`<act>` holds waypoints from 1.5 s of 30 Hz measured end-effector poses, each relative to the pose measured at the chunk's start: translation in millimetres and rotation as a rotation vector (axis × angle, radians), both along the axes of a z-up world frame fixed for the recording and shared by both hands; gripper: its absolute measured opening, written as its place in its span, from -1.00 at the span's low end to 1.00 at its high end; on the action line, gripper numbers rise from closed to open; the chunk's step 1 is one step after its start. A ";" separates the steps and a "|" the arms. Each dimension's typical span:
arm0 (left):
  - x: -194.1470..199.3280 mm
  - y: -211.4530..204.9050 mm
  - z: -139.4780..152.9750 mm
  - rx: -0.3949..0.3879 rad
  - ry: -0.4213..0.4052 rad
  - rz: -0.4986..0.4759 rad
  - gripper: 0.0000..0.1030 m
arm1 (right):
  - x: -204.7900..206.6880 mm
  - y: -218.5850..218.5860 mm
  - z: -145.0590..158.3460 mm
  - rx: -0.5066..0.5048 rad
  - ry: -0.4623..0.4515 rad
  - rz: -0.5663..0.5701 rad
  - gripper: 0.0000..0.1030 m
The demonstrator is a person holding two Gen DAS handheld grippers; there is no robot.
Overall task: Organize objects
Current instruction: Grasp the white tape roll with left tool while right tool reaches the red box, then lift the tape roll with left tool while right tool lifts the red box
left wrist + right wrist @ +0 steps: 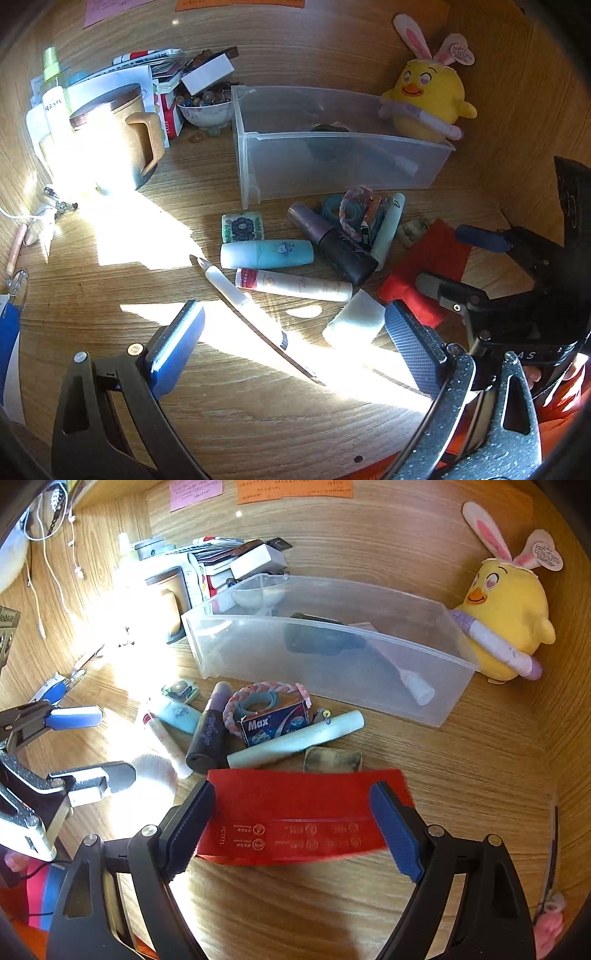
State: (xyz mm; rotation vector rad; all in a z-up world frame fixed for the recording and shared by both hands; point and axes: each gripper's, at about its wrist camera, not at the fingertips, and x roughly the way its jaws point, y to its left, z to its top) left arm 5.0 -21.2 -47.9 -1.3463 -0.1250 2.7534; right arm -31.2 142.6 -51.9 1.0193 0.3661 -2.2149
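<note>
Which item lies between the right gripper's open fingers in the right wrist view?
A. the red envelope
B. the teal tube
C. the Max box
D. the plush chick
A: the red envelope spans the gap between the right gripper fingers, while the other items lie beyond it.

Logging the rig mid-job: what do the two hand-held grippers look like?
Both match: left hand-held gripper and right hand-held gripper have black triangular cut-out arms with silver rivets and blue ribbed pads. An orange sleeve shows behind the right one.
</note>
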 end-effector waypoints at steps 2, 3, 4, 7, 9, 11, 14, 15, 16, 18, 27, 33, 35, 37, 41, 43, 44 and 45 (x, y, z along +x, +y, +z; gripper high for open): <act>2.3 3.3 2.3 0.000 0.011 -0.014 0.92 | 1.5 6.6 -0.4 0.000 -0.001 -0.002 0.63; 3.0 5.4 3.0 -0.002 0.016 -0.021 0.92 | 1.5 9.5 -0.5 -0.001 -0.004 -0.006 0.66; 3.4 8.0 3.0 -0.004 0.019 -0.029 0.92 | 1.7 13.8 -1.0 -0.002 -0.007 -0.010 0.67; 2.7 16.8 -0.9 -0.012 0.016 -0.061 0.92 | 2.2 28.0 -1.3 -0.001 -0.013 -0.028 0.71; 0.5 22.1 -4.7 -0.026 0.014 -0.071 0.92 | 2.7 40.5 -1.0 0.003 -0.015 -0.043 0.72; -1.5 27.3 -7.8 -0.040 0.018 -0.080 0.92 | 3.1 51.6 0.0 0.017 -0.007 -0.064 0.72; -2.8 34.1 -9.2 -0.064 0.035 -0.093 0.73 | 2.7 64.5 2.2 0.043 0.015 -0.108 0.72; -3.6 35.9 -9.9 -0.070 0.034 -0.100 0.60 | 3.1 69.8 2.7 0.045 0.019 -0.126 0.72; -4.3 37.7 -10.7 -0.075 0.034 -0.104 0.55 | 3.0 73.0 3.7 0.041 0.020 -0.146 0.72; -4.6 39.8 -12.2 -0.081 0.039 -0.106 0.49 | 2.6 76.2 6.1 0.005 0.007 -0.179 0.73; -6.9 42.9 -21.6 -0.054 0.010 -0.110 -0.23 | -5.4 43.6 -18.2 -0.043 -0.113 -0.229 0.75; -2.4 43.0 -15.2 -0.042 0.036 -0.096 -0.25 | -5.5 51.2 -24.5 -0.025 -0.092 -0.249 0.77; -2.0 42.7 -10.1 -0.032 0.051 -0.090 -0.25 | -4.7 58.2 -23.7 -0.031 -0.089 -0.256 0.77; -1.9 42.4 -5.0 -0.015 0.064 -0.087 -0.25 | -4.2 67.0 -23.2 -0.049 -0.086 -0.263 0.74; -4.7 43.0 3.5 0.003 0.091 -0.074 -0.25 | -5.3 84.1 -21.3 -0.084 -0.071 -0.310 0.33; -7.1 43.3 6.6 0.015 0.101 -0.068 -0.25 | -7.1 89.1 -20.8 -0.083 -0.059 -0.330 0.06; -8.6 43.4 8.0 0.019 0.105 -0.066 -0.25 | -8.1 91.9 -20.6 -0.085 -0.051 -0.344 0.06; -9.7 43.8 9.7 0.019 0.111 -0.055 -0.25 | -9.0 94.5 -20.6 -0.090 -0.045 -0.352 0.06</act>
